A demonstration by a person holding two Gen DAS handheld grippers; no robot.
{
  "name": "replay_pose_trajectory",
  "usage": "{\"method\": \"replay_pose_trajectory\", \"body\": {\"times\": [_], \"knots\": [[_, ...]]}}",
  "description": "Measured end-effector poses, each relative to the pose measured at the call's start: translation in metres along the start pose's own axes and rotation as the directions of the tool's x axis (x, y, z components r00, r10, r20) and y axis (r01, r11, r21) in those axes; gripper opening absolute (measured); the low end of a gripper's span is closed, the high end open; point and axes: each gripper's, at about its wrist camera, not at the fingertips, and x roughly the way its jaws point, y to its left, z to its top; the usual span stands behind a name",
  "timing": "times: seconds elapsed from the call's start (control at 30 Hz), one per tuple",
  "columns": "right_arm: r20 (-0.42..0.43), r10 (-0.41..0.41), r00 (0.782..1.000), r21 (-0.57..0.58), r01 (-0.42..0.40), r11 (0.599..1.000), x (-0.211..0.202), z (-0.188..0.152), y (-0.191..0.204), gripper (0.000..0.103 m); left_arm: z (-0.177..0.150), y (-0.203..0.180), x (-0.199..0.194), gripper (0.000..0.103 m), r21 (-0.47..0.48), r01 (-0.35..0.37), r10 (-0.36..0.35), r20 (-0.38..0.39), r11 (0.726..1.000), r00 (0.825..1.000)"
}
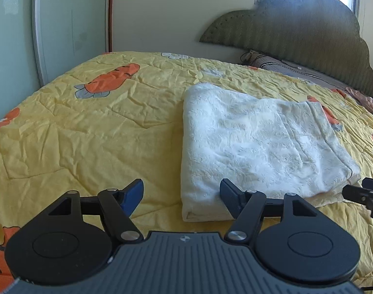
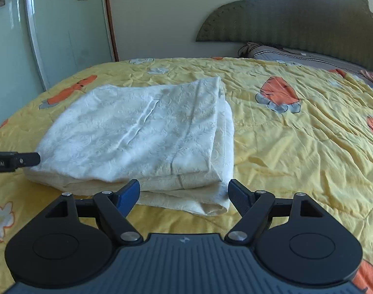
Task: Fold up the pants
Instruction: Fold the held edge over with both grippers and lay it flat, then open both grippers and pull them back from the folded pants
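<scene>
Pants [image 1: 255, 142] lie folded just beyond both released tongs [image 1: 181, 197] [image 2: 184, 196].

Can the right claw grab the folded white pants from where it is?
Probably yes. The right claw is open just before the near edge of the folded white pants, with only bare yellow quilt around and nothing blocking.

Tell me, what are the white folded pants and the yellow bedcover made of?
The pants: apparently a soft woven cloth, matte, with an embossed or crinkled pattern. The bedcover: probably thin quilted cotton or polyester, judging by stitched lines, fine creases and printed carrots.
</scene>
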Motion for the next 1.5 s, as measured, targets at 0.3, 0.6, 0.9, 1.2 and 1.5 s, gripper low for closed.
{"method": "replay_pose_trajectory", "body": {"times": [0.3, 0.6, 0.9, 1.2, 1.5], "knots": [[0.043, 0.105, 0.994, 0.057, -0.107, 0.993, -0.065, -0.022, 0.032, 0.081, -0.01, 0.0, -0.025, 0.073, 0.0, -0.001, 0.001, -0.029, 1.0, 1.0], [0.092, 0.59, 0.802, 0.175, -0.596, 0.784, -0.124, -0.008, 0.067, 0.089, -0.027, -0.01, -0.029, 0.077, 0.059, -0.014, 0.018, -0.068, 0.998, 0.998], [0.019, 0.105, 0.994, 0.094, -0.107, 0.99, -0.053, -0.023, 0.058, 0.1, -0.043, -0.022, -0.014, 0.08, 0.079, -0.059, 0.064, -0.067, 0.995, 0.996], [-0.021, -0.069, 0.997, 0.058, 0.07, 0.996, -0.016, -0.052, 0.043, 0.1, -0.046, -0.03, -0.016, 0.086, 0.092, -0.044, 0.048, -0.045, 0.995, 0.998], [-0.02, -0.059, 0.998, 0.022, 0.06, 0.998, -0.011, -0.052, 0.047, 0.101, -0.057, -0.031, -0.015, 0.094, 0.103, -0.057, 0.058, -0.015, 0.993, 0.998]]}}
